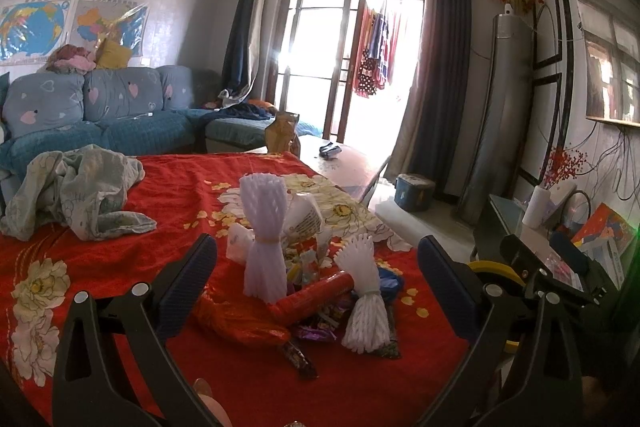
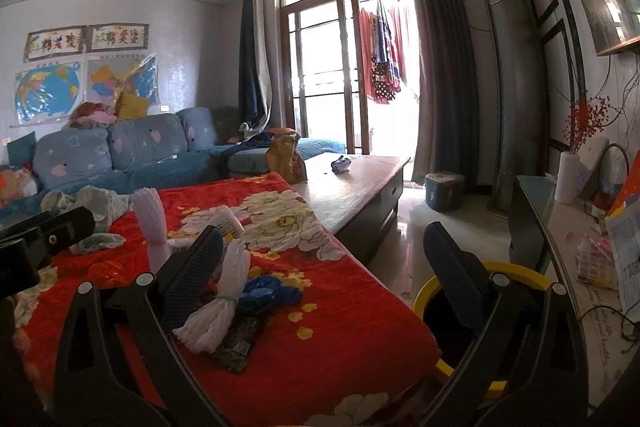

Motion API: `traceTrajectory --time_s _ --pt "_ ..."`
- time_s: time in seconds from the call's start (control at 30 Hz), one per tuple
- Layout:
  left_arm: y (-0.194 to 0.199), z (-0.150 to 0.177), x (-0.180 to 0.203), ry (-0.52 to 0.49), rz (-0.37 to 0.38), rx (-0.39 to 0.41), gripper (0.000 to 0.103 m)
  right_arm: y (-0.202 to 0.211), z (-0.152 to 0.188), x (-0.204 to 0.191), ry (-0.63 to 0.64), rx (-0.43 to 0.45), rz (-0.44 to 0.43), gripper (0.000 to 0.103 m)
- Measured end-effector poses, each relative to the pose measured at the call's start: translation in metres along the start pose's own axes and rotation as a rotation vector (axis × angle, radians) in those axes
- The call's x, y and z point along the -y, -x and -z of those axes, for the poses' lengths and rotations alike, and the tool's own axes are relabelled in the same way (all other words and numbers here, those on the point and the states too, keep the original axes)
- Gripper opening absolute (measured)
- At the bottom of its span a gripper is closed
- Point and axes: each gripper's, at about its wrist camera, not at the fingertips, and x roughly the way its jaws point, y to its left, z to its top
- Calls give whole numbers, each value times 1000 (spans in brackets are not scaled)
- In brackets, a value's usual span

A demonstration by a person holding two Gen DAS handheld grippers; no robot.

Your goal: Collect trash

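**Ana:** On the red flowered blanket [image 1: 120,267] that covers the near end of the bench [image 2: 360,187], what lies in the pile?

**Ben:** Two white foam-net bundles tied in the middle. The tall one [image 1: 264,239] stands upright; the short one [image 1: 366,295] leans beside it, touching a red tube [image 1: 316,297]. An orange-red bag [image 1: 236,323] lies just left of the tube, and dark candy wrappers [image 1: 316,331] are scattered under and around them. A crumpled blue scrap [image 2: 268,293] sits just behind the short bundle.

**Ana:** And the left claw [image 1: 316,287]?

**Ben:** Spread wide, holding nothing. The pile sits between its two blue-padded fingers [image 1: 188,283], which do not touch it.

**Ana:** The right claw [image 2: 324,275]?

**Ben:** Also wide and empty. Its left finger stands in front of the short bundle; its right finger hangs over the yellow-rimmed bin [image 2: 480,311] on the floor beside the bench.

**Ana:** Anything else on the blanket?

**Ben:** A rumpled pale cloth [image 1: 80,191] at the far left, well apart from the pile. Past the blanket's edge, a brown paper bag [image 2: 286,157] stands on the bare bench top, with a small dark item [image 2: 341,164] farther on.
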Motion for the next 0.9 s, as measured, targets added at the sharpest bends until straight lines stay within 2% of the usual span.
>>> traceTrajectory --time_s 0.9 --pt "-5 1 3 4 26 -18 97 2 9 -12 -4 -36 -10 92"
